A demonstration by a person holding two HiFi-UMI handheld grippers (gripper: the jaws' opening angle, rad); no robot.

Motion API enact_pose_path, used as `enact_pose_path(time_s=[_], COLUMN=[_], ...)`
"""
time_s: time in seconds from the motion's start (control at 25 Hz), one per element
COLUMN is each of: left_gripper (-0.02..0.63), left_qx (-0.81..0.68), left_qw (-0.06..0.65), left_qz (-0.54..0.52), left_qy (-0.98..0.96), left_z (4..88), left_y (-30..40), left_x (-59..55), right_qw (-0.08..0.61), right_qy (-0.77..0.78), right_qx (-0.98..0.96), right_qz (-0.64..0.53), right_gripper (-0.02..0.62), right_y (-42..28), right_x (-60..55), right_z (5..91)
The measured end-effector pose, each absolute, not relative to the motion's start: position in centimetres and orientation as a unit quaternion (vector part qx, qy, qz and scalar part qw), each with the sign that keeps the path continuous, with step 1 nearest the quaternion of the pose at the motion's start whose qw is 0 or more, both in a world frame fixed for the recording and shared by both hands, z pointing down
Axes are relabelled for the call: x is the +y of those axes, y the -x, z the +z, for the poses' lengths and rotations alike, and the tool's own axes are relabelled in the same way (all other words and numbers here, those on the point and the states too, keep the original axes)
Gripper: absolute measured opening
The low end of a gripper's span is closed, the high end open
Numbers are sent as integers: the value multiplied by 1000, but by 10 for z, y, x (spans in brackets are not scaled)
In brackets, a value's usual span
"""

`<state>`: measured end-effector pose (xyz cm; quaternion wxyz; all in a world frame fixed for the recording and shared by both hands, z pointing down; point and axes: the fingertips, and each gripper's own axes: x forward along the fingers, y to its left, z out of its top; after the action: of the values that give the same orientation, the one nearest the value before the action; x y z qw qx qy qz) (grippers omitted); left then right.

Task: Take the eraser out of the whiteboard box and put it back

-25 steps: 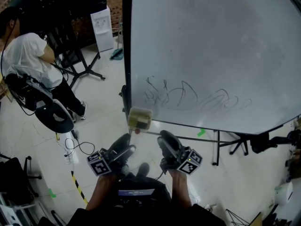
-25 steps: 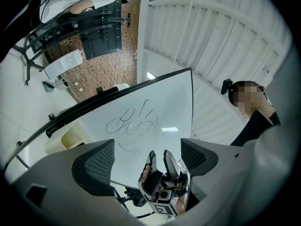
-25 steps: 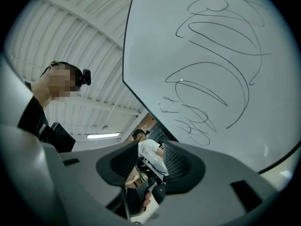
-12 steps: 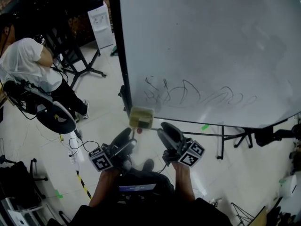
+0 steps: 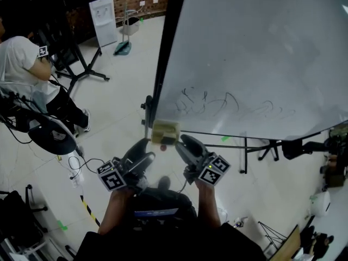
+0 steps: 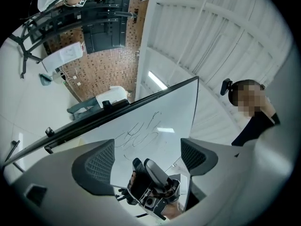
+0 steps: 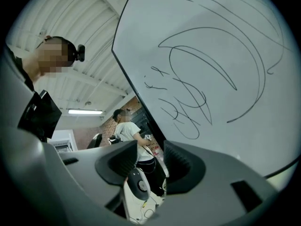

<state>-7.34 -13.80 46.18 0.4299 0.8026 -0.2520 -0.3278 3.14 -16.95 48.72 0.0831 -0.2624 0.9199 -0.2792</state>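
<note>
2 ribbed dark finger pairs, both empty: left gripper [image 5: 147, 148] open, right gripper [image 5: 180, 143] just opening wider. Yellowish whiteboard box [image 5: 165, 132] blurred, contents unreadable.

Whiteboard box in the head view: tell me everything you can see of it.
The small pale yellow-green whiteboard box looks like translucent plastic, squarish, blurred. It sits at the lower left corner of the white whiteboard, by its black edge. Its contents cannot be made out. The left gripper and right gripper are just below it in the head view; neither holds it. The right gripper's jaws have just been opening, with nothing between them.
</note>
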Motion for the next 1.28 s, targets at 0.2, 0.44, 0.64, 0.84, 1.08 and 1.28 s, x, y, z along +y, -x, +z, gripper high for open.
enact_pose_path(time_s=[0.2, 0.44, 0.64, 0.84, 1.08, 1.28], left_gripper=[430, 430, 430, 430, 430, 430], left_qx=[-241, -217, -222, -246, -268, -290], left_qw=[438, 455, 449, 438, 424, 417], left_qz=[-308, -297, -291, -294, -291, -292], left_qy=[-809, -811, -815, -813, -815, -810], left_z=[475, 485, 484, 479, 471, 469], left_y=[88, 92, 87, 81, 70, 73], left_x=[-141, -144, -146, -155, -158, -162], right_qw=[26, -20, -69, -143, -222, -256], right_qy=[301, 358, 372, 348, 305, 279], right_qx=[913, 898, 898, 910, 920, 923], right_qz=[-273, -254, -224, -174, -104, -72], right_gripper=[218, 218, 218, 222, 222, 222], right_y=[-16, -21, -33, -31, -20, -9], right_x=[-171, -165, -172, -189, -198, -201], right_z=[510, 529, 549, 563, 578, 591])
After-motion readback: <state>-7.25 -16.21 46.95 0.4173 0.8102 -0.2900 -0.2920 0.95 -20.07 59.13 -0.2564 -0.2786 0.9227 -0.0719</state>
